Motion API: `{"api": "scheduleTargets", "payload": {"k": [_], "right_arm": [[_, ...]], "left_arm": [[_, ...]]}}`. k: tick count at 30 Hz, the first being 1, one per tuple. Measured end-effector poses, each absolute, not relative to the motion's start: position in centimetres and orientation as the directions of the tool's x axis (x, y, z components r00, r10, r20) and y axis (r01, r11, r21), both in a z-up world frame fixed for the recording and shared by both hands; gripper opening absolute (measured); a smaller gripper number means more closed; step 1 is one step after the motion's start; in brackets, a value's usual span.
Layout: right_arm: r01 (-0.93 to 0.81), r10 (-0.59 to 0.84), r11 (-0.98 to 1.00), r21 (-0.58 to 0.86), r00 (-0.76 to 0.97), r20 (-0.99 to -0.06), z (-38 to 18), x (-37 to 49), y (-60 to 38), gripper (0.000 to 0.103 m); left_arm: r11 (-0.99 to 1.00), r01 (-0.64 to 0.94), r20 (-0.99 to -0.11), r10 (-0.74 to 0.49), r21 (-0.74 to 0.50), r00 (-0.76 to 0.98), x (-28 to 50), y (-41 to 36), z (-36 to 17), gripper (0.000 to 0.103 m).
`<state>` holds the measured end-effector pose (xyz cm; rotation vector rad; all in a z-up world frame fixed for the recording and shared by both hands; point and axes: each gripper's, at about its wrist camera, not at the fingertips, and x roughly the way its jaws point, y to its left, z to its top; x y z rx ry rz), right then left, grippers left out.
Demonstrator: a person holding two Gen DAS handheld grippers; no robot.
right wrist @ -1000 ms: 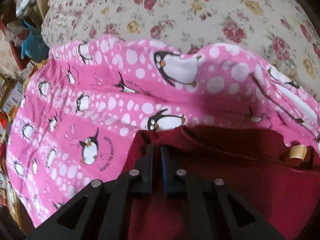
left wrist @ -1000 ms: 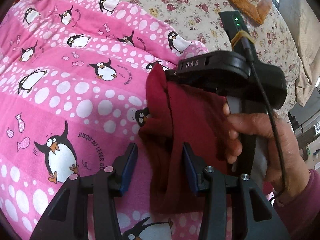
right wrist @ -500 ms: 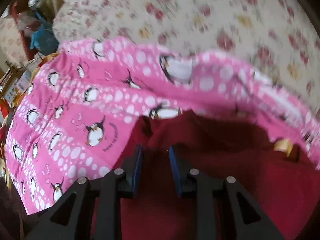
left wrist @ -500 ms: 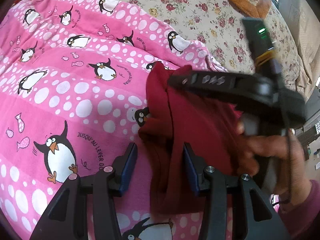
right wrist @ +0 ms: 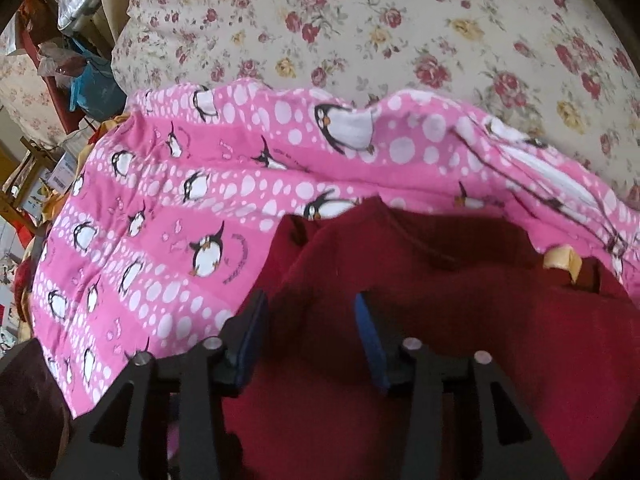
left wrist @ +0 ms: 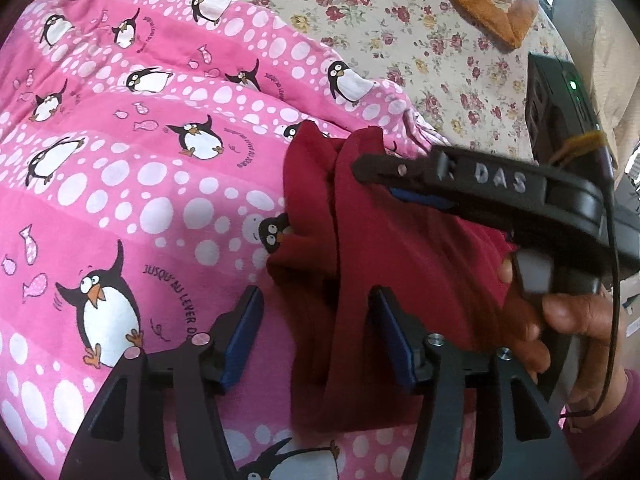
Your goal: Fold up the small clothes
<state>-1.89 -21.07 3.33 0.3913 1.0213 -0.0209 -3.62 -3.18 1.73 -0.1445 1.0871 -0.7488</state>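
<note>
Here, at the left of both frames, the pink penguin blanket [left wrist: 120,200] covers the floral bed [right wrist: 400,40]. Your left gripper [left wrist: 316,336] is released, its fingers [left wrist: 244,336] spread either side of a raised fold of the dark red garment [left wrist: 400,264] at centre frame. Your right gripper [right wrist: 310,340] is released too, fingers [right wrist: 370,344] apart over the garment's edge. At the right, your right hand [left wrist: 560,332] holds its handle.
</note>
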Motion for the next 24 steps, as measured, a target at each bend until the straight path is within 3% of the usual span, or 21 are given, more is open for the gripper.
{"api": "scheduleTargets", "payload": {"k": [5,11,19,24], "right_arm": [[0.204,0.133,0.941,0.270,0.510,-0.850,3.2,-3.3,-21.3,0.051],[0.240,0.201,0.905,0.352,0.488,-0.849,1.9,-3.9,-22.5,0.052],[0.162,0.156,0.950,0.267,0.493,-0.856,4.1,-1.3,-19.2,0.052],[0.173,0.125,0.960,0.219,0.435,-0.892,2.4,1.8,-18.0,0.059]], "left_arm": [[0.729,0.467,-0.727,-0.647,-0.501,0.230,-3.4,-3.0,1.6,0.047],[0.714,0.460,-0.715,-0.666,-0.527,0.213,-3.2,-2.6,1.4,0.048],[0.719,0.470,-0.719,-0.658,-0.512,0.224,-3.4,-2.7,1.4,0.048],[0.706,0.442,-0.704,-0.680,-0.554,0.205,-3.0,-2.2,1.2,0.048]]}}
